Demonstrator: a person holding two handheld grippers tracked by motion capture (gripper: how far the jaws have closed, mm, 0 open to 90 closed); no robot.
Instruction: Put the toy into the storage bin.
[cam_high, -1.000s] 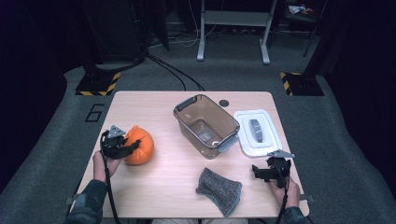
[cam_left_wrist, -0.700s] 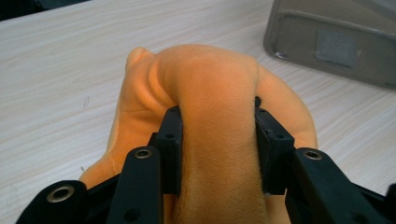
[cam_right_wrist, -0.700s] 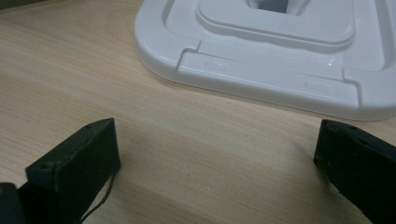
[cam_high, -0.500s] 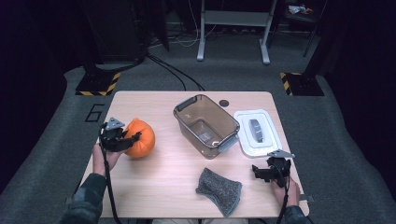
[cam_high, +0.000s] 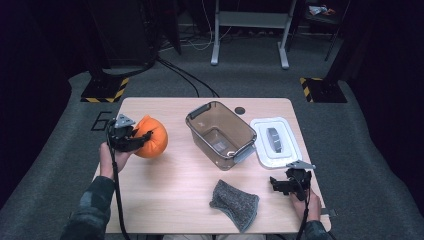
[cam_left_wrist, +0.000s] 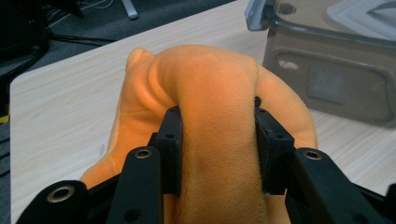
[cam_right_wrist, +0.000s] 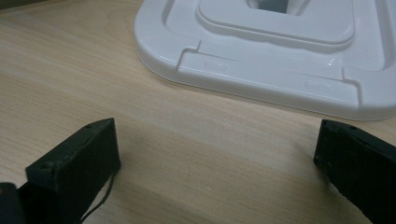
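On the wooden table (cam_high: 170, 190), high view: left gripper (cam_high: 131, 140), black, clamped on an orange plush toy (cam_high: 152, 137), well to the left of the clear brown container (cam_high: 220, 134). Toy round, soft, slightly creased where squeezed. Container rectangular, translucent, smoke-tinted plastic with grey end latches, set at an angle at the table's centre. White lid (cam_high: 275, 142), rounded rectangle with a raised centre panel, lies flat just right of the container. Grey knitted cloth (cam_high: 234, 203), crumpled, on the near side of the container. Right gripper (cam_high: 280, 184), black with a grey three-cornered plate, hovers low, near and to the right of the cloth, on the near side of the lid; it holds nothing. A "6" is marked on the floor beyond the table's left edge.

Left gripper view: both jaws pressed into a fold of the orange plush toy (cam_left_wrist: 210, 107), short velvety pile bulging above them; container (cam_left_wrist: 336, 70) behind and to the right, a faint rectangular embossed panel on its wall, not legible.

Right gripper view: jaws spread wide apart over bare pale woodgrain; glossy moulded white lid (cam_right_wrist: 280, 51) just beyond them, untouched.
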